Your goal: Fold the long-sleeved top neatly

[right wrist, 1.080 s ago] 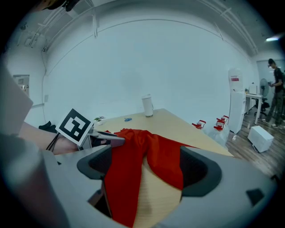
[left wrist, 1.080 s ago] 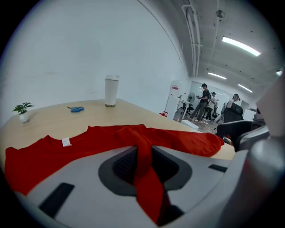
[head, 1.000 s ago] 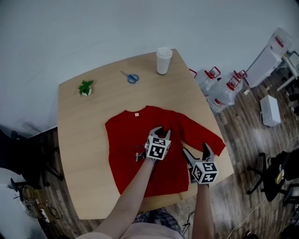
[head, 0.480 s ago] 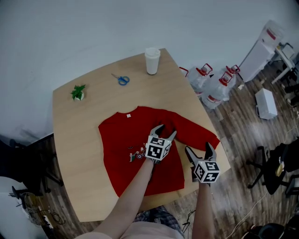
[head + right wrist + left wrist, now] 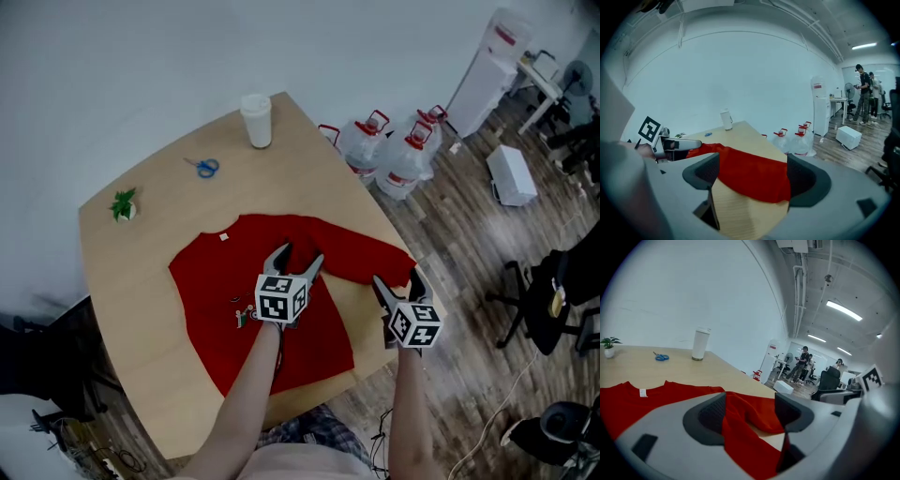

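On table point(image 5: 169, 202), red top point(image 5: 216, 281), sleeve point(image 5: 384, 258) at right edge, bare wood beyond

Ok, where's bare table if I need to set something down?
Bare wood lies between the cup and scissors at the back and the red top's collar, and down the left edge below the plant. The near right corner is crowded by the sleeve.

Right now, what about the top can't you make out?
Head view: the chest print on the top is small and partly behind the left hand-held gripper; its jaws are opening, fabric between them unpinched.
Head view: collar label too small to read.
Head view: the left forearm covers the hem's middle.
Head view: whether the right hand-held gripper touches the sleeve cuff.
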